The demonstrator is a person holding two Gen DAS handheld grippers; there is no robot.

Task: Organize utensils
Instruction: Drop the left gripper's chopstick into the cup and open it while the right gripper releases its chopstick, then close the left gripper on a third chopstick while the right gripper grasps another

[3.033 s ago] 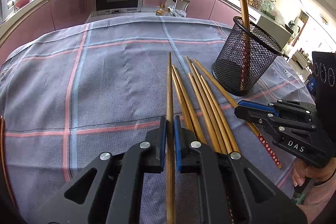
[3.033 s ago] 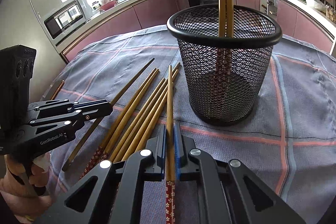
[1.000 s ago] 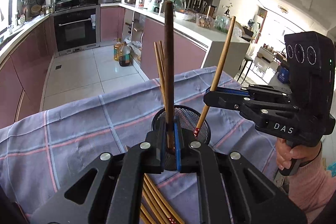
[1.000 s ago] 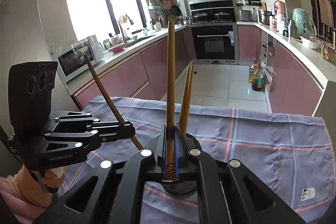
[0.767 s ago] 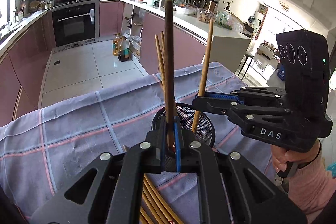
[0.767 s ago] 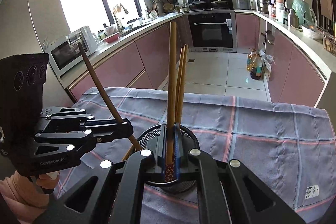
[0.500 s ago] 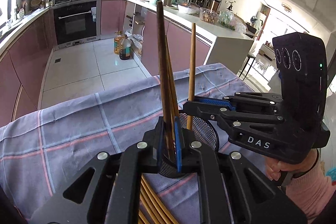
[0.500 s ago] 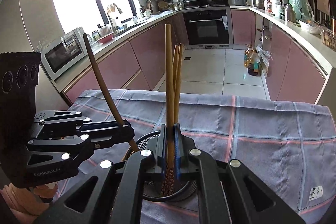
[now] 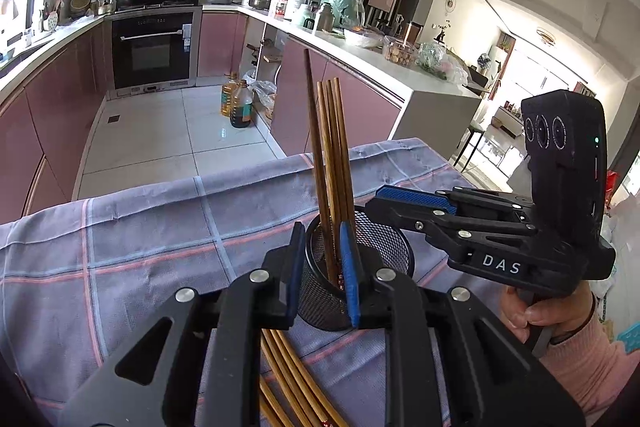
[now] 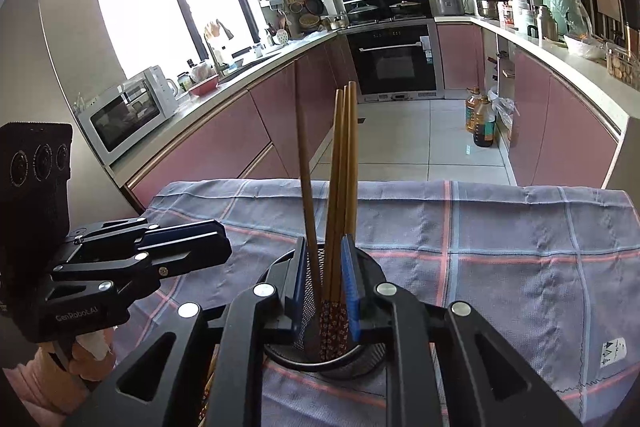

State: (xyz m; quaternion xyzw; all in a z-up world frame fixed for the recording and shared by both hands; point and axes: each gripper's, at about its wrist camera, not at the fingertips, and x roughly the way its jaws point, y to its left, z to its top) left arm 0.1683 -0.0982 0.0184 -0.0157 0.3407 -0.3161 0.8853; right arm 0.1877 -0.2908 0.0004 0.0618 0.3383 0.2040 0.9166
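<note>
Each view looked forward and somewhat downward from a fisheye camera mounted just behind a hand-held gripper's own two fingers, which filled the near bottom of its picture.

The left wrist view sat close above the mesh holder (image 9: 384,239) on the checked tablecloth (image 9: 132,239), facing the far oven (image 9: 154,47) and the right-hand counter; the right gripper (image 9: 404,197) entered from the right.

The right wrist view hung just as close over the mesh holder (image 10: 368,355), facing the window (image 10: 160,3) and oven (image 10: 394,51), with the left gripper (image 10: 208,243) entering from the left.

Both views shared the holder, the standing chopsticks (image 9: 332,155), the tablecloth, the oven and the oil bottles (image 10: 482,121) on the floor.
</note>
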